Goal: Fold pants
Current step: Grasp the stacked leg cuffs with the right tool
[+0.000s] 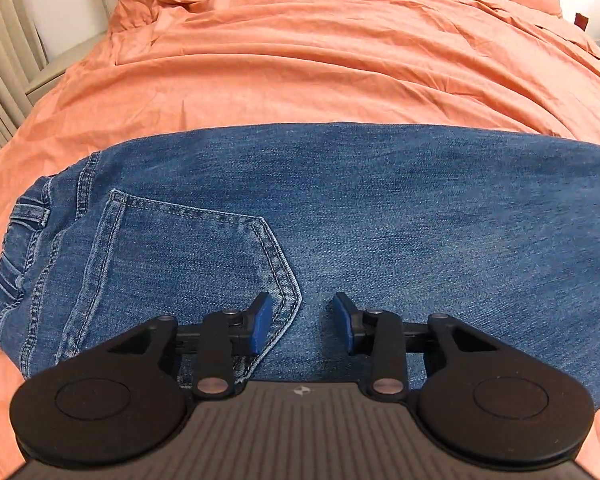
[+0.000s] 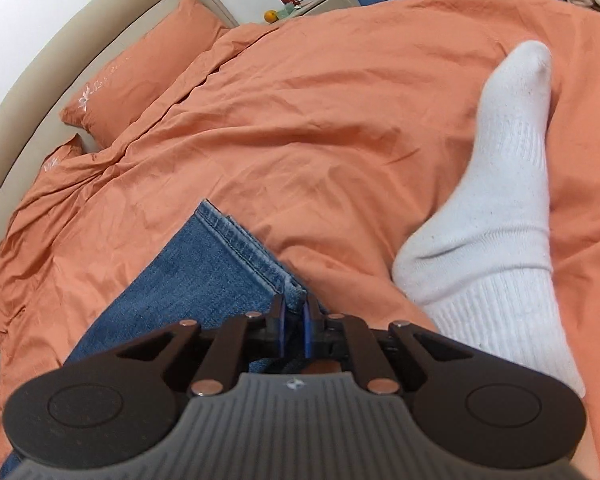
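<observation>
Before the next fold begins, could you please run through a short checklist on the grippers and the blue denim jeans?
1. Right gripper shut on the hem corner of the blue denim jeans: ok.
2. Left gripper gripping the denim: not ok, jaws open above the back pocket.
3. Jeans lying flat on the orange duvet: ok.
4. Both leg hems stacked in line: ok.
5. Fold path free: not ok, a white-socked foot lies beside the hem.
6. Waistband edges aligned: cannot tell.

Bright even light, soft shadows, fisheye-warped edges
</observation>
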`<state>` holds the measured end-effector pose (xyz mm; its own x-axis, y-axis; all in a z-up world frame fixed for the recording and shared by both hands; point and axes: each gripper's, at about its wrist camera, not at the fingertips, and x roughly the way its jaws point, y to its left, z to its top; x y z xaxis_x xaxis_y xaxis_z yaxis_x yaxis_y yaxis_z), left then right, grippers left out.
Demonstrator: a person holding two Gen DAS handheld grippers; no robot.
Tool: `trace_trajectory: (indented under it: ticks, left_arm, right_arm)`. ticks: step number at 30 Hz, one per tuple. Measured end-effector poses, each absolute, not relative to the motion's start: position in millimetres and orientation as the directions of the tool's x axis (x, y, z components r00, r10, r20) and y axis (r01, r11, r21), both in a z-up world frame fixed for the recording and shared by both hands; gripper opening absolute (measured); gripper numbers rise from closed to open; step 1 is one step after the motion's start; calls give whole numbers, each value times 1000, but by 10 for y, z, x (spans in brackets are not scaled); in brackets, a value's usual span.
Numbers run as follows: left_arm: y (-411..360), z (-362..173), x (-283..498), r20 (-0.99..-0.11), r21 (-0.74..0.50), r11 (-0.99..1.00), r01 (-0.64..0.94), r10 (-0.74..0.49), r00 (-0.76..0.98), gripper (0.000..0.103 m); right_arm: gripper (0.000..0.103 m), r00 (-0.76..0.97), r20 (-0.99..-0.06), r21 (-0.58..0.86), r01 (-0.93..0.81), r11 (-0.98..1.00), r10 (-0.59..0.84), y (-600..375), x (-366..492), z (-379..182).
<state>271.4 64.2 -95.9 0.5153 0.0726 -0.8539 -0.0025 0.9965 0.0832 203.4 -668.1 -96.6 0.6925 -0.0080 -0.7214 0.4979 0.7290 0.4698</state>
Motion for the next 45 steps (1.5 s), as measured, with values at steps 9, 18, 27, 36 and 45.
trace_trajectory:
  ticks: [9, 18, 27, 36, 45]
  left_arm:
    - [505, -751, 2591, -841, 54, 995, 83, 1, 541, 43]
    - [-19, -681, 2524, -819, -9, 981, 192, -117, 561, 43]
    - [-593, -696, 2830, -821, -38, 960, 276, -187, 539, 43]
    - [-1447, -754, 3224, -819, -20, 901, 433, -263, 510, 43]
    - [-2208, -1102, 3729, -819, -3, 869, 494, -286, 497, 41]
  right_arm:
    - [15, 659, -751, 419, 534, 735, -51, -6654, 1939, -981]
    - [52, 696, -717, 547, 530, 648, 36, -6645, 1795, -1006]
    - [41, 731, -661, 719, 554, 418, 168, -6927, 1941, -1475]
    - [16, 750, -651, 669, 493, 557, 118, -6877, 1985, -1098]
    - [29, 698, -707, 623, 535, 571, 116, -6883, 1978, -1280]
